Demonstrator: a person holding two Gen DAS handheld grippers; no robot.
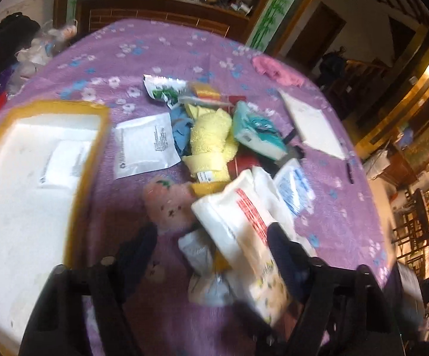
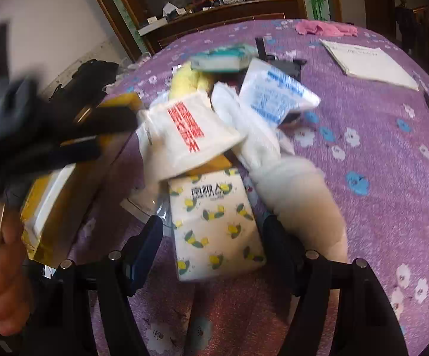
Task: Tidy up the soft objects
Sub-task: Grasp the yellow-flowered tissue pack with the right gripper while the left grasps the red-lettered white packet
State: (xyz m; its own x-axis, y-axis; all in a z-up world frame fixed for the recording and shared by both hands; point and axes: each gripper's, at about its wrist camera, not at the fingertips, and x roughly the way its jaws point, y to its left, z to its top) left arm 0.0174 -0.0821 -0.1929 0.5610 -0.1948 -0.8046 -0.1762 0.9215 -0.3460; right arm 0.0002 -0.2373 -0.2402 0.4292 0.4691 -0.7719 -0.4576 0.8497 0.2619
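On the purple flowered bedspread (image 1: 161,56), seen from the left wrist: a heap of soft goods lies mid-bed. A yellow towel (image 1: 211,136) sits at the centre, with a teal tissue pack (image 1: 256,132) touching its right side and a flat white packet (image 1: 144,145) just left of it. A foam box with yellow-taped rim (image 1: 36,178) stands at the left, a white packet inside. A pink cloth (image 1: 276,69) lies well apart at the far right edge. Left gripper (image 1: 211,237) hangs over the near end of the heap, jaws partway apart; a white pack with red lettering (image 1: 244,207) and a pink plush toy (image 1: 170,204) lie between the fingers. View blurred; no pad seen pressing on either.

Over the same heap, right wrist view: right gripper (image 2: 214,231) points down at a lemon-print tissue pack (image 2: 214,225), which lies between the two fingers. Jaws partway apart; gaps show on both sides, no contact. Red-lettered pack (image 2: 184,130) rests on the far end of the lemon pack. A blue-printed white bag (image 2: 276,95) lies behind. A white notebook (image 2: 368,62) lies far right. The other gripper's black fingers (image 2: 95,124) reach in from the left, and a bare hand (image 2: 4,281) shows at the lower left.
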